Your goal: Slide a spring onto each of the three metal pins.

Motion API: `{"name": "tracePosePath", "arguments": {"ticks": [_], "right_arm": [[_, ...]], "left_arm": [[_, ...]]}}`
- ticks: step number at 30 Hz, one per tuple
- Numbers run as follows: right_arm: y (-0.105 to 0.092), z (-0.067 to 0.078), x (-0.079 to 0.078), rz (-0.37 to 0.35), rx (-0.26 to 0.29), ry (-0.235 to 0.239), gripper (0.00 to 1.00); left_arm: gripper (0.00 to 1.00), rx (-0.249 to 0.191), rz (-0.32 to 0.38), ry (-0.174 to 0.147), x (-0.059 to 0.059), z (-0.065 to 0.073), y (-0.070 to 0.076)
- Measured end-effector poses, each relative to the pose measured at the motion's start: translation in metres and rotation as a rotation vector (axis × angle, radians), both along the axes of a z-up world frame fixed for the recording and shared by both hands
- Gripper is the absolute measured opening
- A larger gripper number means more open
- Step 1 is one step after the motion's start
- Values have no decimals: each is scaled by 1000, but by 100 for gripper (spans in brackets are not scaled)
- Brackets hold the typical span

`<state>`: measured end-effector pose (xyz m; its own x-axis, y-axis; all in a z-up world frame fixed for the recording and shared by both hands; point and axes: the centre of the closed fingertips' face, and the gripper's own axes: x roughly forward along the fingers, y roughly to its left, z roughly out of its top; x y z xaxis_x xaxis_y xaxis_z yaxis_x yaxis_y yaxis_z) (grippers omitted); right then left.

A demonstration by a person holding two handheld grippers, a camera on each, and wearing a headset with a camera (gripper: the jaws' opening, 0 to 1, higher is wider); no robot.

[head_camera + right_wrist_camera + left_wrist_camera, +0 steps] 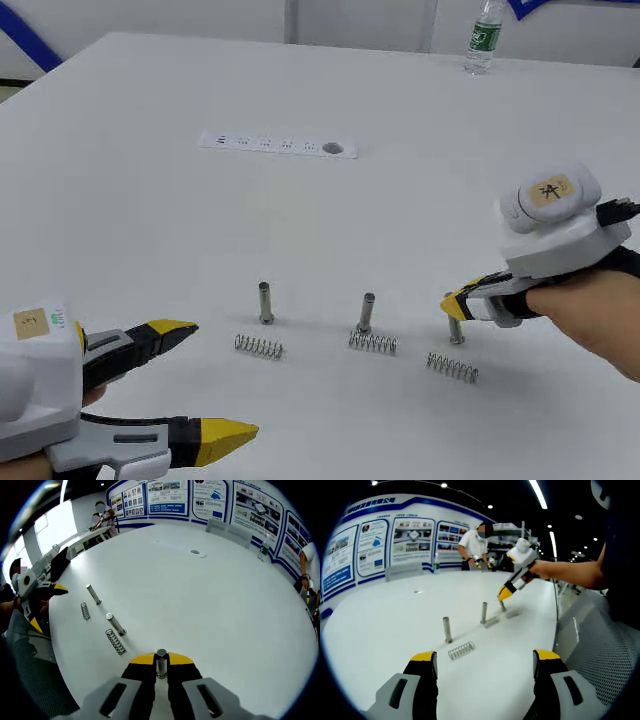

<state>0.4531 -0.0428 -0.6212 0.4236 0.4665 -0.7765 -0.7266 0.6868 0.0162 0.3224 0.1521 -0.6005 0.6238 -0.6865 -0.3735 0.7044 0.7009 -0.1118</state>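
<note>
- R gripper [161, 658] clenched on right pin [456, 331], pin upright btwn jaws; right spring [452, 367] lies flat just beside its base.
- L gripper [226, 378] wide open, holding nothing; left spring [259, 347] lies ahead of its tips, long axis across them, near left pin [265, 302].
- Mid spring [372, 342] flat beside mid pin [366, 312]; no springs on yet.

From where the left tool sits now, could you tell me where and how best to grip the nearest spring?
Probably around its coils near one end, coming from above: the spring lies flat on the table, so the open left tool can straddle it, leaving an end free for the pin.
</note>
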Motion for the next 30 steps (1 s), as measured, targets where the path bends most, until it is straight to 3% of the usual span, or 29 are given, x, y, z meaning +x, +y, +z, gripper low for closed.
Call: {"name": "tracePosePath", "arguments": {"ticks": [8, 15, 30], "right_arm": [[-6, 2, -5, -6, 19, -24, 9], [-7, 3, -10, 33, 20, -58, 9], [-12, 2, -16, 58, 15, -75, 9]], "left_arm": [[79, 2, -2, -2, 0, 1, 0], [79, 3, -3, -2, -1, 1, 0], [78, 3, -3, -4, 0, 2, 0]]}}
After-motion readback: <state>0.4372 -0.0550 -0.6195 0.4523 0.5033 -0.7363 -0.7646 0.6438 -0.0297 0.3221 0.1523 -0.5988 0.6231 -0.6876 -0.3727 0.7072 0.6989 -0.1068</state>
